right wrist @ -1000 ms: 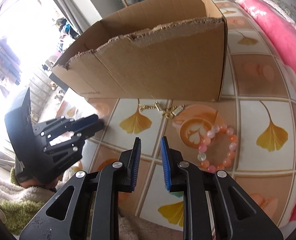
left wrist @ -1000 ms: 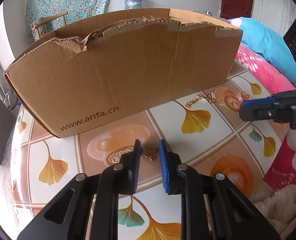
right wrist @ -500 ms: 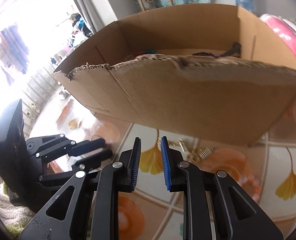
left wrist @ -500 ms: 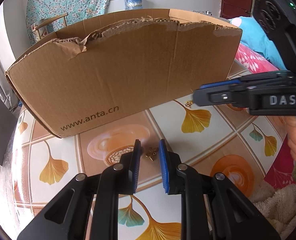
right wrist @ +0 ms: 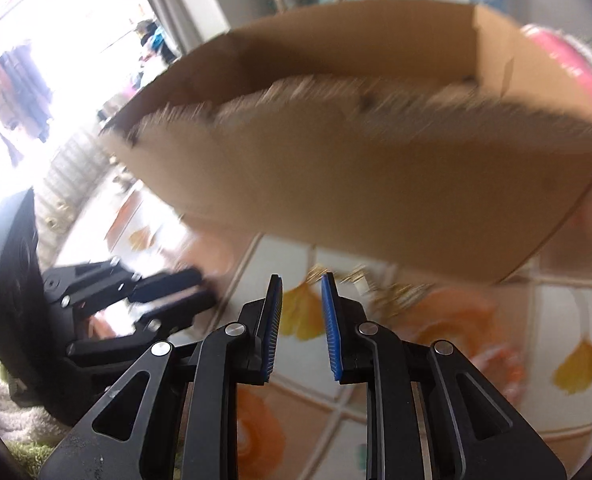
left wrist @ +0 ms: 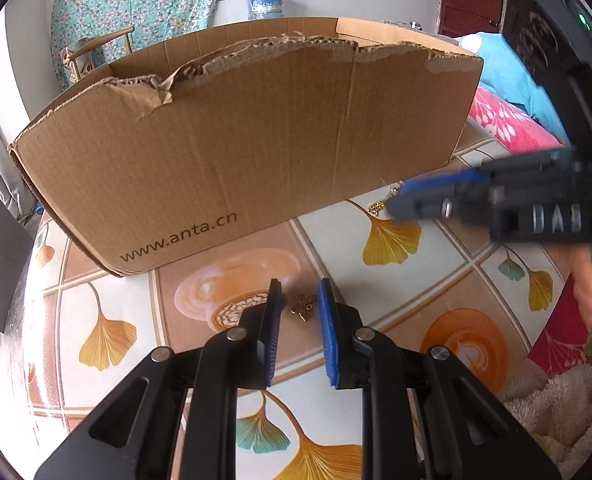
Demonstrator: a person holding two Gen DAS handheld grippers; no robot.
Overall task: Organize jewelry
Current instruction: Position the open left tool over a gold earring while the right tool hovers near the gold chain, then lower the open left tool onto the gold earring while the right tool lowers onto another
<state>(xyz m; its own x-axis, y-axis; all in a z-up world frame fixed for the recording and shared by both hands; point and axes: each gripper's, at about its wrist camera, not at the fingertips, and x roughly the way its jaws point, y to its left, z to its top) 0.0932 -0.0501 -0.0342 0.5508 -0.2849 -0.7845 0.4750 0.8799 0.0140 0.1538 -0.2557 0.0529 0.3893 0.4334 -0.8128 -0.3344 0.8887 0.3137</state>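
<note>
While my left gripper point(left wrist: 299, 302) hangs slightly parted around a small gold butterfly charm point(left wrist: 303, 307), untouched, the torn brown cardboard box point(left wrist: 248, 152) blocks beyond; my right gripper point(right wrist: 301, 300), ajar and empty, nears a blurred gold chain point(right wrist: 375, 280).

"www.anta.cn" on cardboard box point(left wrist: 236, 152), "DAS" on right gripper point(left wrist: 391, 210)

Daylight fills both fisheye views, and the window point(right wrist: 36, 60) at upper left of the right wrist view is blown out to white glare. That view is smeared with motion blur, so the cardboard box point(right wrist: 375, 184) shows a fuzzy torn rim, perhaps hiding detail inside. The left wrist view is sharp apart from the blurred right gripper point(left wrist: 399, 200), with straight edges bowing and dark corners.
</note>
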